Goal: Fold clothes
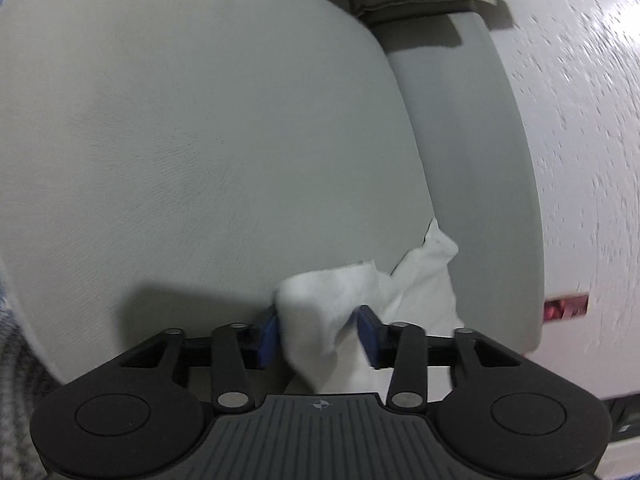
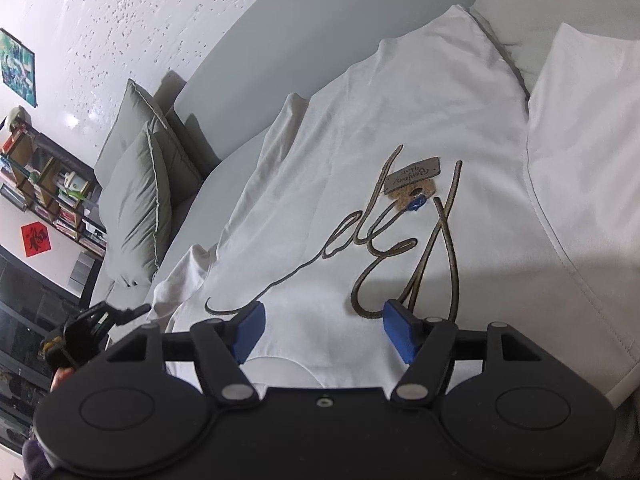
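Landmark: a white T-shirt (image 2: 400,120) lying flat on a pale grey sofa seat (image 1: 180,140), script lettering (image 2: 400,240) facing up.
Label: a small brown tag (image 2: 414,174) lies on the T-shirt among the lettering, with a blue spot just below it.
Left tongs (image 1: 318,330): blue pads (image 1: 267,336) on either side of a bunched white fold of the T-shirt's cloth (image 1: 320,312) and touching it; the jaws are narrow and appear to pinch the fold.
Left tongs, seen from the right wrist: a dark gripper (image 2: 100,320) at the T-shirt's sleeve end, partly blurred.
Right tongs (image 2: 322,330): jaws wide apart above the T-shirt's near edge, close to the neckline; nothing is gripped between the blue pads (image 2: 250,330).
Cushions (image 2: 140,184): two grey-green ones stacked against the sofa back, beyond the T-shirt's sleeve side.
Wall (image 2: 120,8): white and speckled, behind the T-shirt and sofa.
Shelf (image 2: 52,184): dark, filled with books, well apart from the T-shirt.
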Tool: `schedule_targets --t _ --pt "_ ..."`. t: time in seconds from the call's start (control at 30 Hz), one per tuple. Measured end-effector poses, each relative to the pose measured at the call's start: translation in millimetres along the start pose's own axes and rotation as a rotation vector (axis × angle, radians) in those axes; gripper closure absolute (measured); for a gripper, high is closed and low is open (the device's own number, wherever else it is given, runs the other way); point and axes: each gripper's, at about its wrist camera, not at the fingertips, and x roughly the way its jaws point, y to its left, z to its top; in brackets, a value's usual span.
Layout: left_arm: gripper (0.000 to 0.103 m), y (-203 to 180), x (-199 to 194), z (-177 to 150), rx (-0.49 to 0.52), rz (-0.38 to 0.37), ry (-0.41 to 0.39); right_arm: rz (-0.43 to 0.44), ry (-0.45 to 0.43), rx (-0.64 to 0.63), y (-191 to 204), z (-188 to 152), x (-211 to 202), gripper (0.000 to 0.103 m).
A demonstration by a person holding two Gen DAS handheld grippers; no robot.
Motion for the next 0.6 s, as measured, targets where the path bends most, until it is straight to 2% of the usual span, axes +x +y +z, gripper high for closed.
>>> schedule_targets --t 0.03,0.07,0.17,0.27,0.37,0.47,0.5,0.57,0.6 --pt "0.085 -3 2 -1 0.015 0.003 -0.007 0.002 0.0 0.002 0 0 0 0.039" --pt "0.1 -6 3 -1 0.031 0.007 -0.014 0.005 0.0 0.009 -1 0 0 0.039" --pt "0.103 -39 -15 -13 0.271 0.097 -0.213 0.012 0.0 0.02 -3 1 0 0.039" --pt "0.102 -72 -26 -44 0.566 0.28 -0.382 0.012 0.0 0.02 -3 1 0 0.039" --pt "0.101 -86 5 -64 0.768 0.53 -0.374 0.011 0.002 0.015 -3 1 0 0.039" --pt "0.087 -74 11 -59 0.722 0.645 -0.311 0.018 0.004 0.023 -6 2 -2 0.039" --pt "0.081 -71 -4 -57 0.656 0.621 -0.334 0.02 0.004 0.028 -6 2 -2 0.039" --pt "0.078 -68 -32 -55 0.537 0.591 -0.392 0.024 0.006 0.037 -8 2 -4 0.039" --pt "0.075 -72 -40 -53 0.525 0.56 -0.419 0.026 0.006 0.042 -8 2 -4 0.039"
